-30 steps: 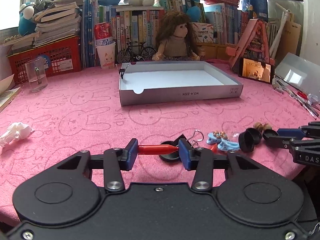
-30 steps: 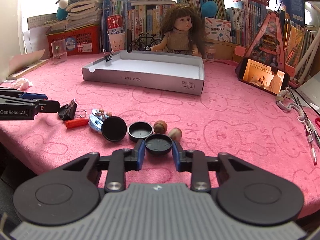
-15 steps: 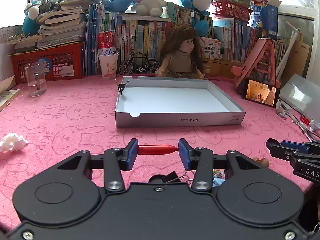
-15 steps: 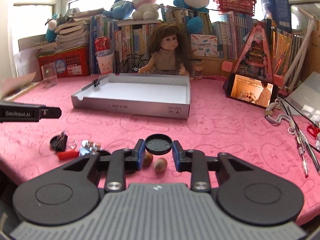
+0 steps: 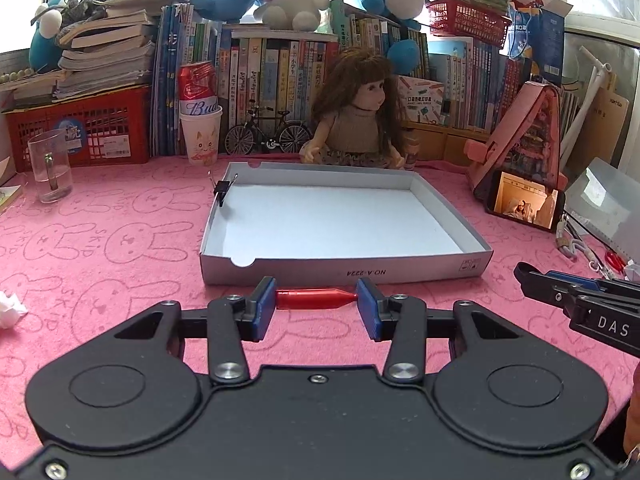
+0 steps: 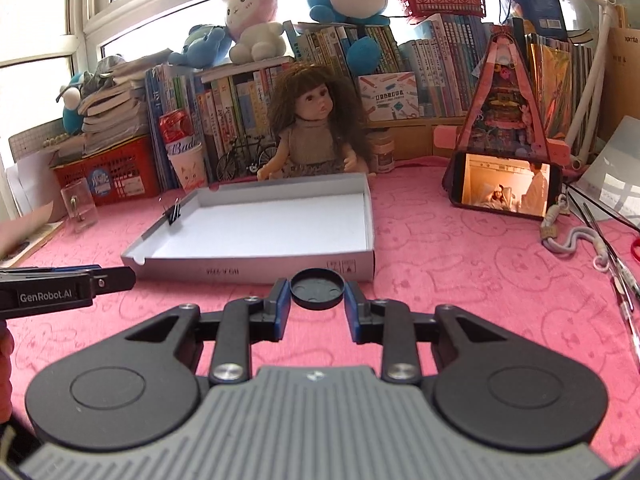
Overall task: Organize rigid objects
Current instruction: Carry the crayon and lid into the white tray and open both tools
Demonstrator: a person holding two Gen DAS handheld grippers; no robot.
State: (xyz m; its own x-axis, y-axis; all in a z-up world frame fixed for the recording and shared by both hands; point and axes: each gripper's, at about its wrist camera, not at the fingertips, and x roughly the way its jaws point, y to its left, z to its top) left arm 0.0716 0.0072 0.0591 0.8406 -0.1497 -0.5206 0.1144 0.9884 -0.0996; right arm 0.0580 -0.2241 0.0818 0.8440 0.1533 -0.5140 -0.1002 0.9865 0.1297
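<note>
Two hand-held grippers hover side by side over a pink rabbit-print tablecloth [image 5: 100,240], both just short of the near wall of a shallow white cardboard box [image 5: 344,270] at the middle of the tabletop. The left gripper [image 5: 316,307] is clamped end to end on a small red pen cap [image 5: 316,299], held crosswise between its blue pads. The right gripper [image 6: 317,304] pinches a round black lid [image 6: 317,289] by its rim, held clear of the cloth. A black binder clip [image 5: 222,191] grips the box's left wall near the far corner. A doll [image 5: 360,120] sits behind the box at the tabletop's far edge, and a phone [image 6: 505,192] stands propped toward the right.
</note>
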